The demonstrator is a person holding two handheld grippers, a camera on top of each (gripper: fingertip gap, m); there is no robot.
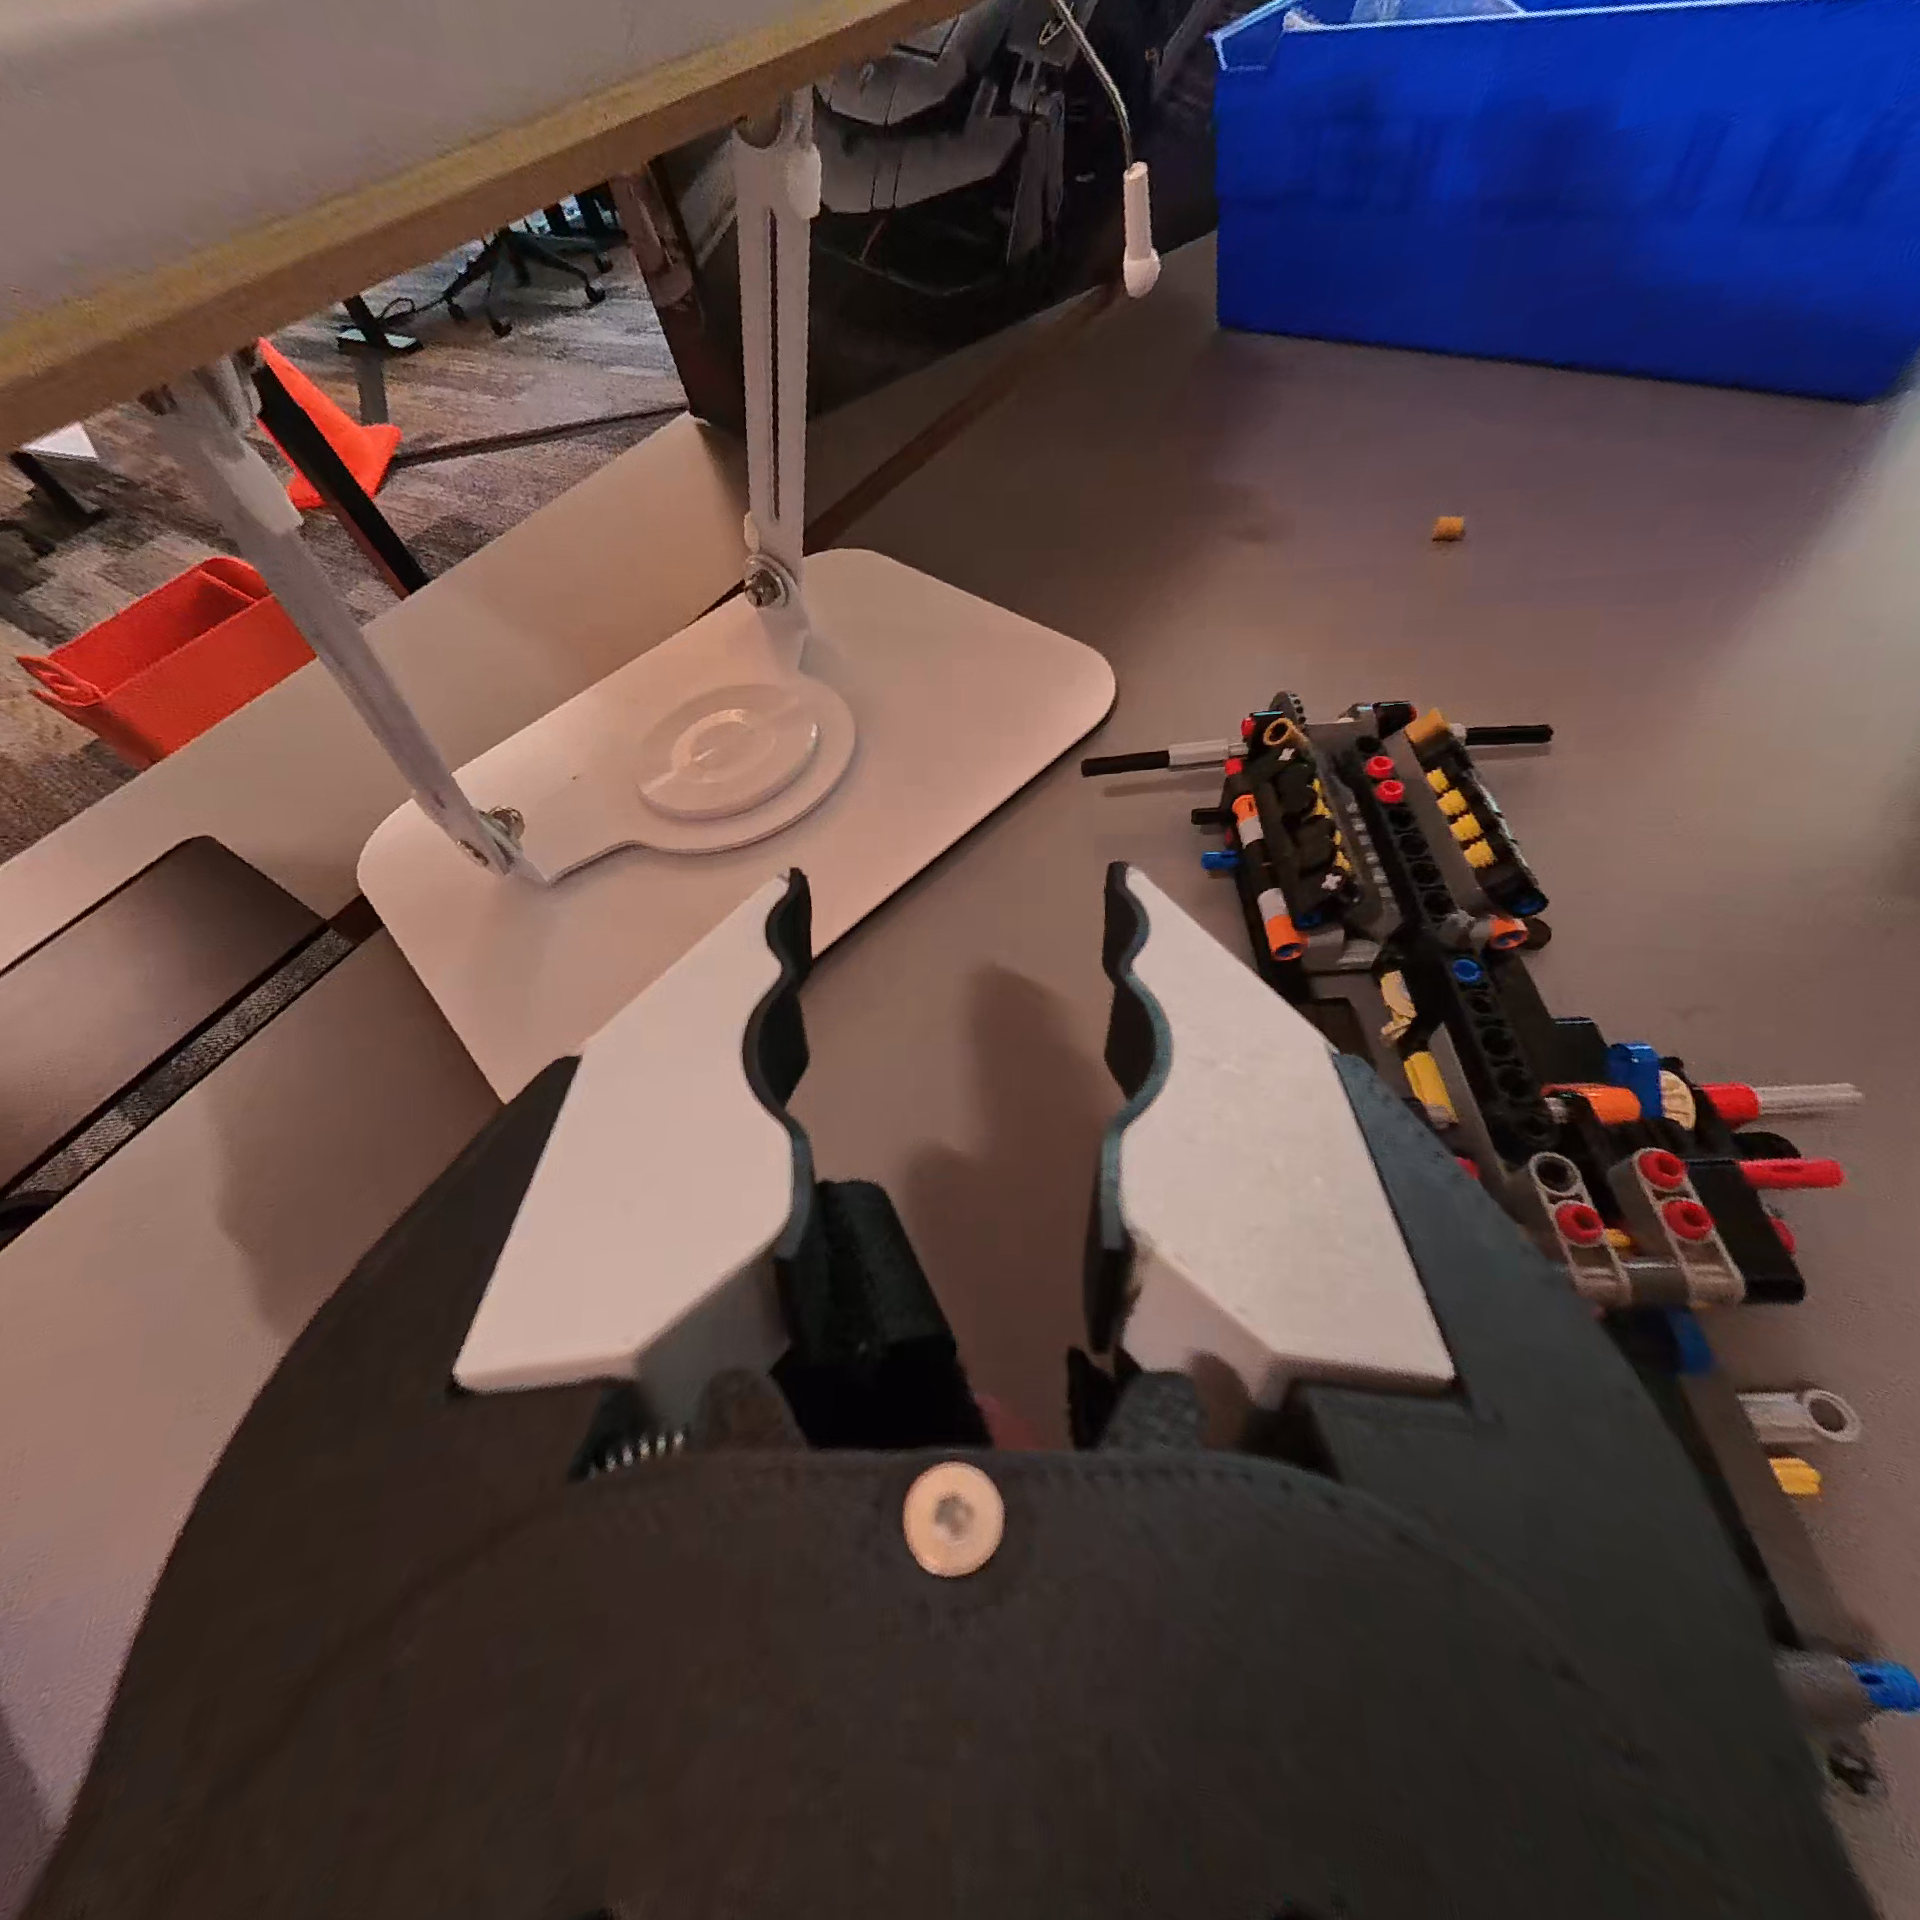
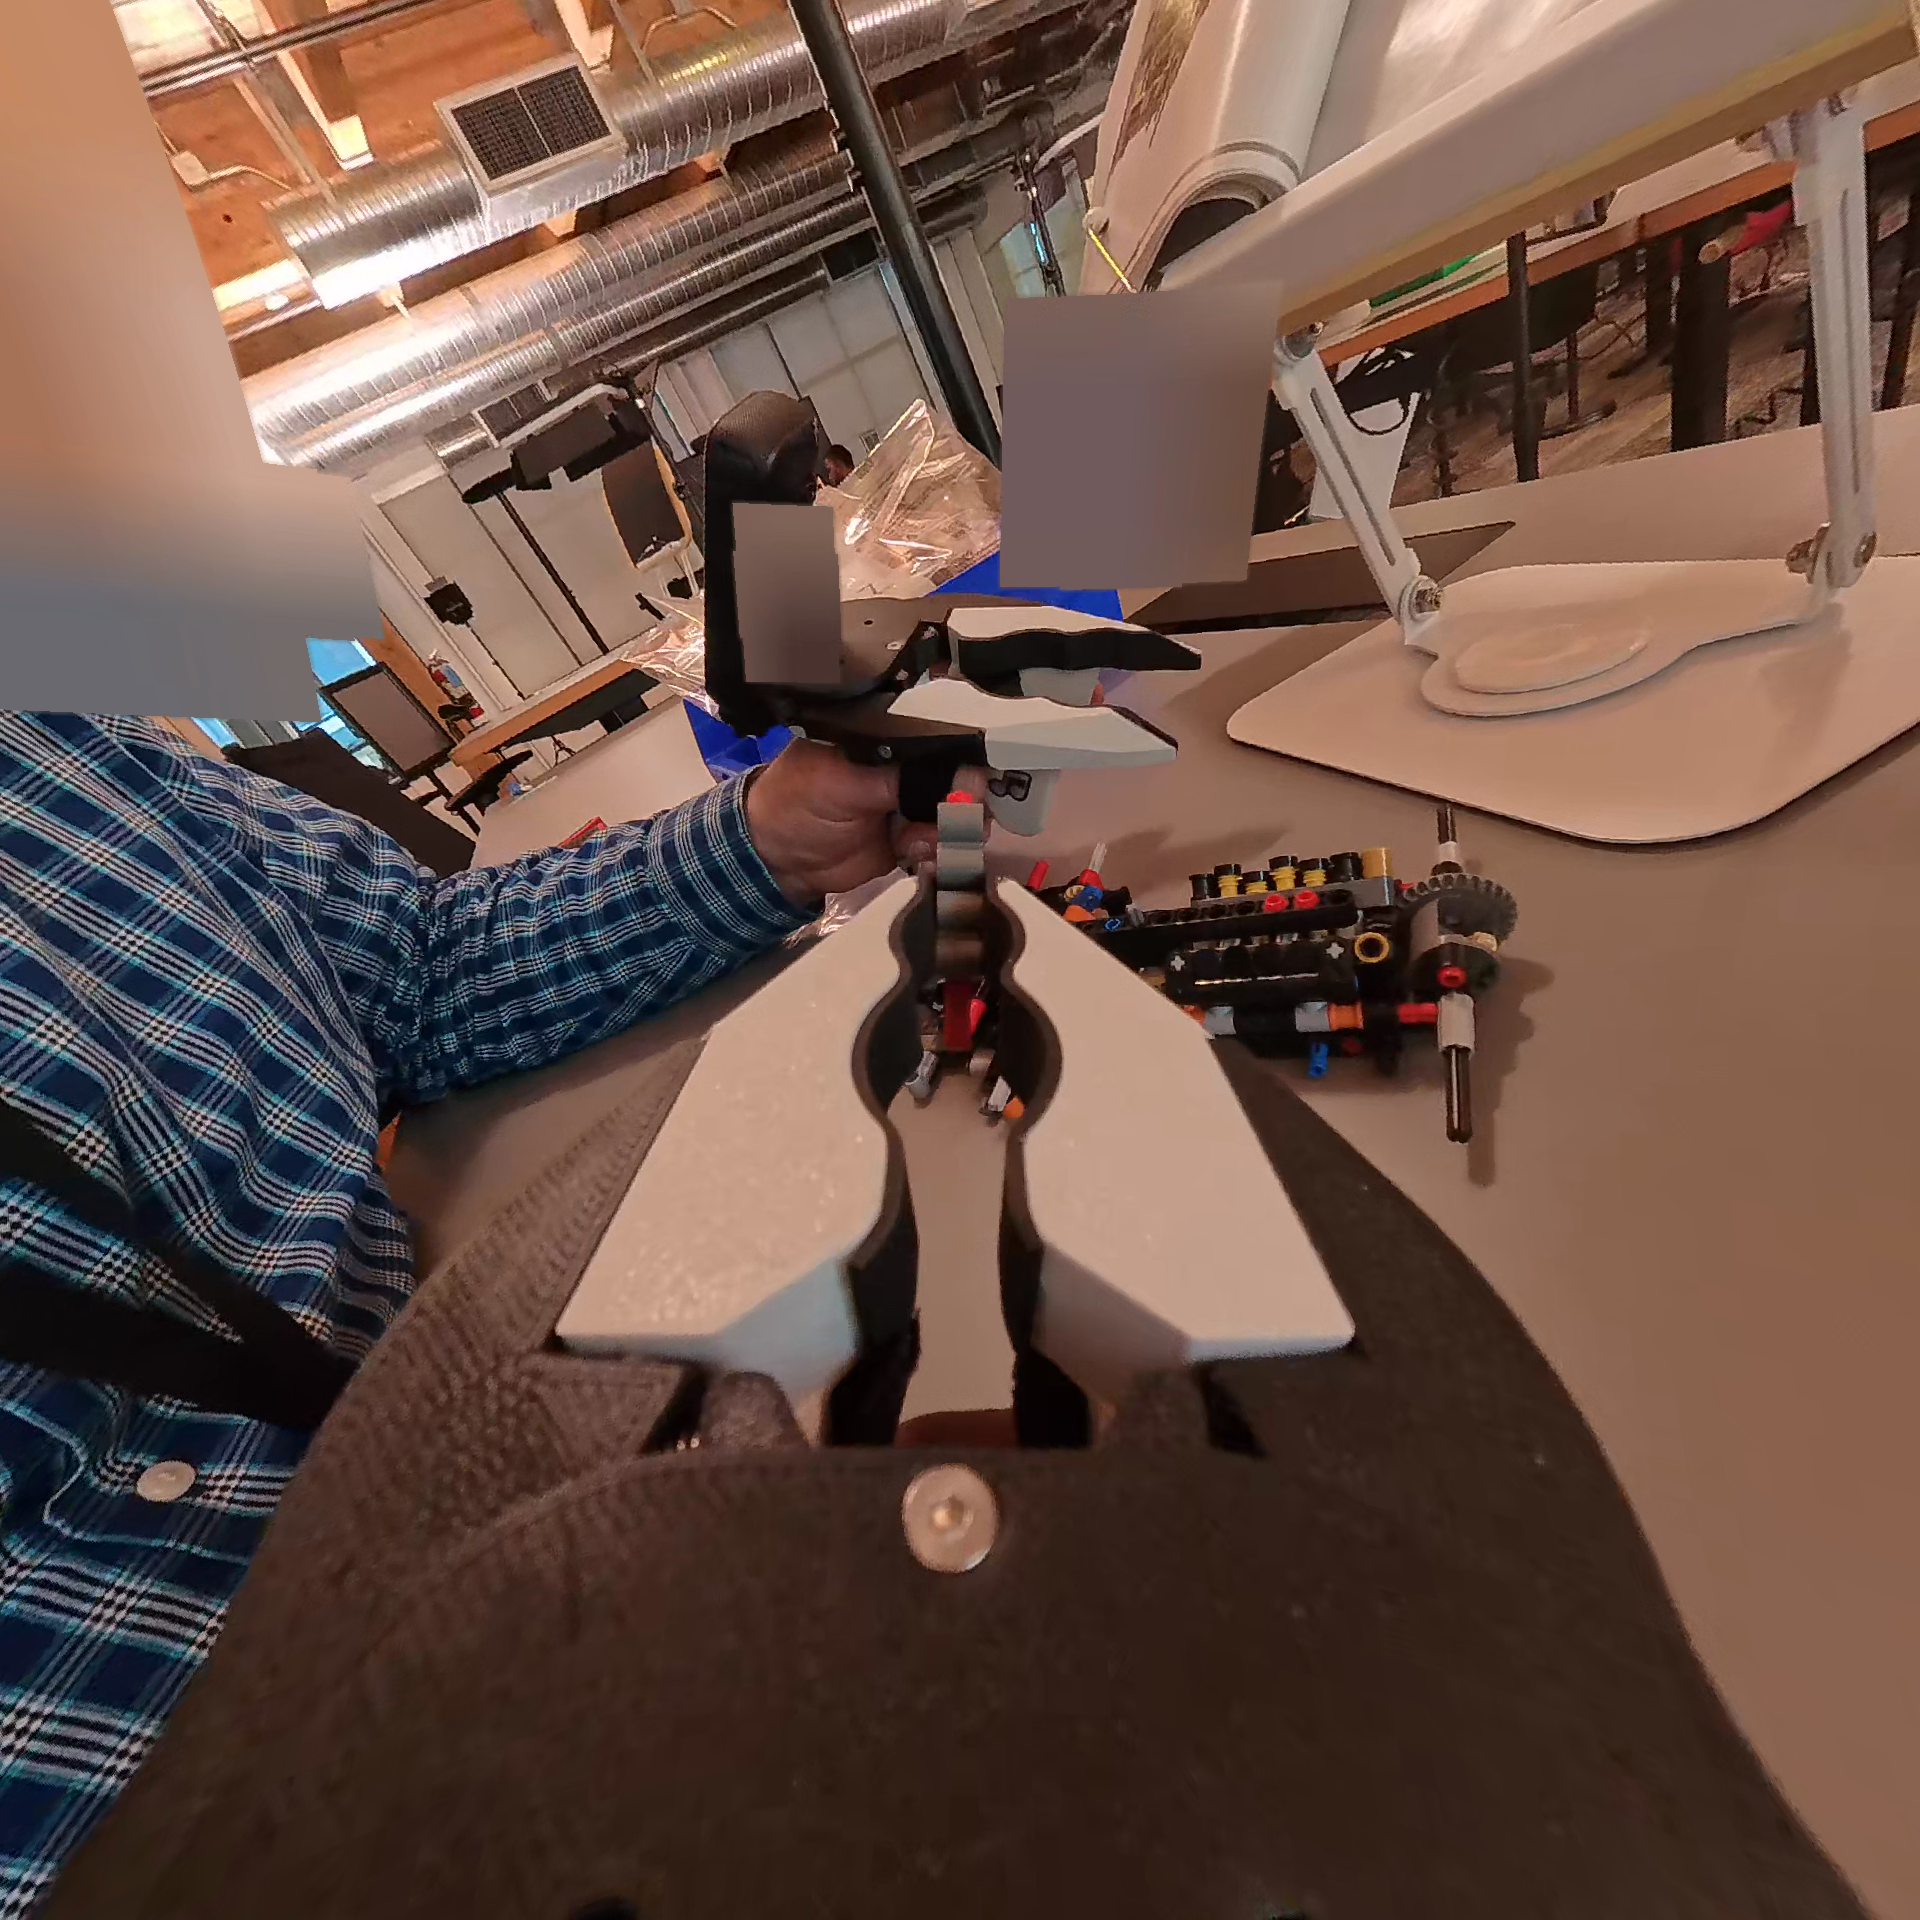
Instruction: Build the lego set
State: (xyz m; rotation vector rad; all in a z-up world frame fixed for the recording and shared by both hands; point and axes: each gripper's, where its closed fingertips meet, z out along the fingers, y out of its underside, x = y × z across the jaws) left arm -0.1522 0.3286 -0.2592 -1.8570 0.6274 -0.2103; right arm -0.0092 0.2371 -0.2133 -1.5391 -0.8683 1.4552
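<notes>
Grey ridged Lego piece (image 2: 958, 883), topped by a red pin, stands pinched upright at the tips of the right gripper (image 2: 958, 904), its jaws closed on it with only the piece's width between them. Below and beyond it on the grey desk (image 2: 1662, 1143) lies the long black-and-grey Lego chassis (image 2: 1288, 961), studded with yellow, red and orange pins. A narrow tip hold on a small part may let it twist or pop free as it is pressed home, and pushing could slide the unheld chassis across the smooth surface. The left gripper (image 1: 956, 925) hovers over bare desk just beside the chassis (image 1: 1455, 987), jaws wide apart and empty, so nothing braces the model. Loose parts, a grey connector (image 1: 1797, 1415) and a yellow pin (image 1: 1794, 1475), lie close to the chassis and could be knocked away. Farther off, the white stand's flat base (image 1: 935, 665) crowds the working area, a small tan piece (image 1: 1447, 529) sits alone, and a blue plastic bin (image 1: 1558, 197) stands at the back.
</notes>
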